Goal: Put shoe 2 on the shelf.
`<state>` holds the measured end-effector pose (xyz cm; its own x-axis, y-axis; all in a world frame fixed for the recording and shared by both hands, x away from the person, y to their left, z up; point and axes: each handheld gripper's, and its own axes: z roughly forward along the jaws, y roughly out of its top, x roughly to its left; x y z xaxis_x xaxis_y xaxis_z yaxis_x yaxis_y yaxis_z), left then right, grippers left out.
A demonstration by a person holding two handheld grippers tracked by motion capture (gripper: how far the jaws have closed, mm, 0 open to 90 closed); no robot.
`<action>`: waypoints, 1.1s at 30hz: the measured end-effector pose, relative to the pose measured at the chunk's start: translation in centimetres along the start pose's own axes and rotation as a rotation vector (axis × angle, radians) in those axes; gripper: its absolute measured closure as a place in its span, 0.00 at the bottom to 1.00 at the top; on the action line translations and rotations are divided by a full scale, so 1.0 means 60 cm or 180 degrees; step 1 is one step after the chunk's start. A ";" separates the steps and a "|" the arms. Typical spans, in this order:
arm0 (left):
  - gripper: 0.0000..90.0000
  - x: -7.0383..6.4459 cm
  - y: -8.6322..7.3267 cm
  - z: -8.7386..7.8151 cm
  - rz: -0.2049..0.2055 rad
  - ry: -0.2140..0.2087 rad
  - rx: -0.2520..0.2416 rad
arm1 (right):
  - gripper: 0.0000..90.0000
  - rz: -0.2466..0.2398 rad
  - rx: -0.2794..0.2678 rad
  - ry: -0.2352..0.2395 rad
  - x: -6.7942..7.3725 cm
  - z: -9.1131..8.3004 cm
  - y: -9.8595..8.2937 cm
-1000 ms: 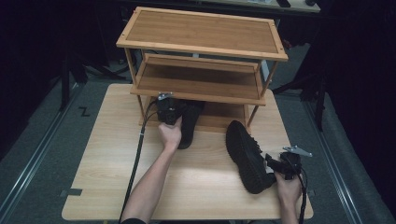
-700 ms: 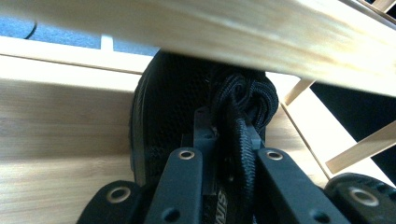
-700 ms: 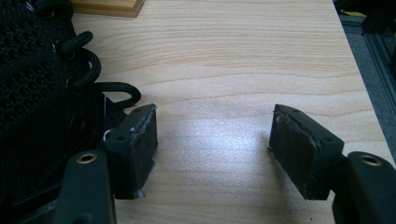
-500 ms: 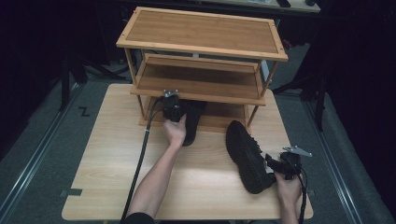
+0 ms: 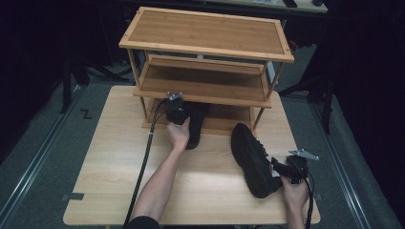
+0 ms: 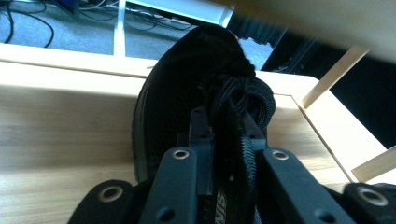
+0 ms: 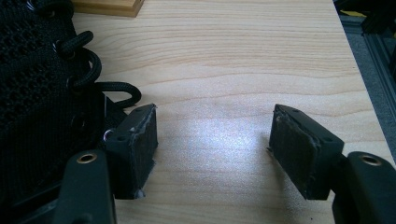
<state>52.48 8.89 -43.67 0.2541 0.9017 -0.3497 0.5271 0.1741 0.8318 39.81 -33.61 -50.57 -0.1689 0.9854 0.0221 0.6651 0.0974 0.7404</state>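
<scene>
Left gripper [image 5: 177, 110] clamped on the tongue and laces of a black shoe [image 5: 195, 125], jaws closed tight on the fabric in the left gripper view [image 6: 224, 140]. That shoe [image 6: 187, 93] resting toe-first on the bottom shelf [image 6: 70, 116] of a wooden shoe rack [image 5: 205, 52], heel end lying out on the table [image 5: 119, 157] under the left hand [image 5: 179, 136]. Middle shelf [image 5: 200, 86] of the rack directly above the gripper, its front edge overhanging and leaving little clearance over the shoe. Thin rack post [image 6: 334, 74] to the right of the toe in the left gripper view, with a floor and loose cables [image 6: 28, 23] visible beyond the rack. Second black shoe [image 5: 253, 160] lying on the table well apart from the first, toe pointed toward the rack, heel near the table's front edge. Right gripper [image 5: 292, 168] just beside that second shoe's heel, jaws spread wide apart and holding nothing; in the right gripper view, left pad [image 7: 140, 140] touching or nearly touching the mesh side and laces of the second shoe [image 7: 42, 93], right pad [image 7: 294, 149] over bare tabletop. Compared with one second ago: left gripper and its shoe moved further forward and deeper under the rack; right gripper and second shoe unchanged in position.
</scene>
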 end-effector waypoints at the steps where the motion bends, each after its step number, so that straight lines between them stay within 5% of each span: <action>1: 0.89 0.001 0.000 0.001 0.0012 0.0016 0.0005 | 0.36 0.0000 0.0000 0.0000 0.000 0.000 0.000; 18: 0.71 0.018 0.007 -0.008 -0.0054 -0.0105 0.0060 | 0.36 -0.0010 0.0004 -0.0005 0.000 0.000 0.000; 33: 0.73 0.009 0.007 -0.033 0.0329 0.0000 0.0365 | 0.36 -0.0017 0.0003 -0.0007 0.000 0.000 0.000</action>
<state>51.21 10.24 -42.64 0.3119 0.9125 -0.2647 0.5872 0.0339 0.8087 39.81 -33.59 -50.58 -0.1709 0.9852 0.0166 0.6648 0.1029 0.7399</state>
